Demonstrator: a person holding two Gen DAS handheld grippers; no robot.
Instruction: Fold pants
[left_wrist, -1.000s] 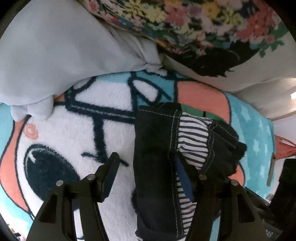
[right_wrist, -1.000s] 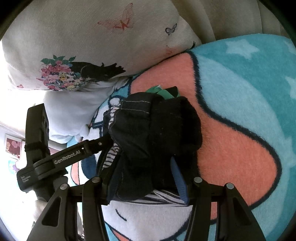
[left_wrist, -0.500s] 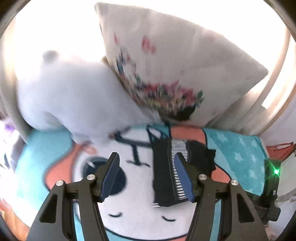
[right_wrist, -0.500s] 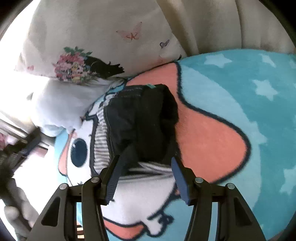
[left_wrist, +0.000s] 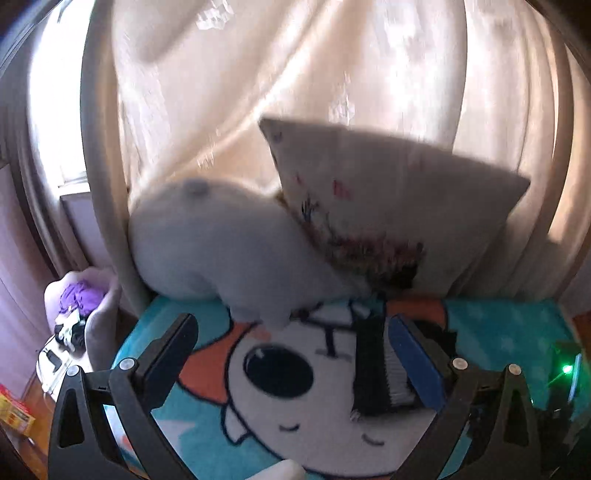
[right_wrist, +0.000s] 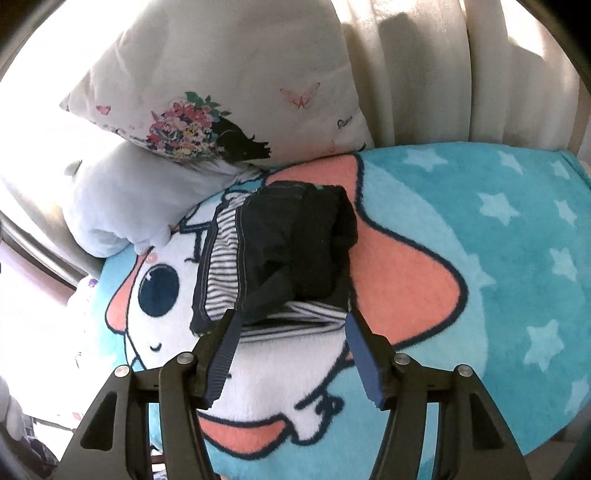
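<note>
Sunlit cream curtains (left_wrist: 295, 110) hang behind a floral pillow (right_wrist: 229, 92) and a turquoise cartoon blanket (right_wrist: 498, 229).

The folded pants (right_wrist: 280, 258) lie on the blanket (right_wrist: 498, 240), which covers the bed. Behind them, against the curtain (right_wrist: 443, 74), a pillow (right_wrist: 229, 85) leans on a plush cushion (right_wrist: 122, 199) to its left, and both rest on the blanket's far edge. The right gripper (right_wrist: 288, 350) sits just in front of the pants, jaws spread. The left gripper (left_wrist: 295, 365) hangs well back, jaws wide, the pants (left_wrist: 369, 369) beyond its right finger.
</note>
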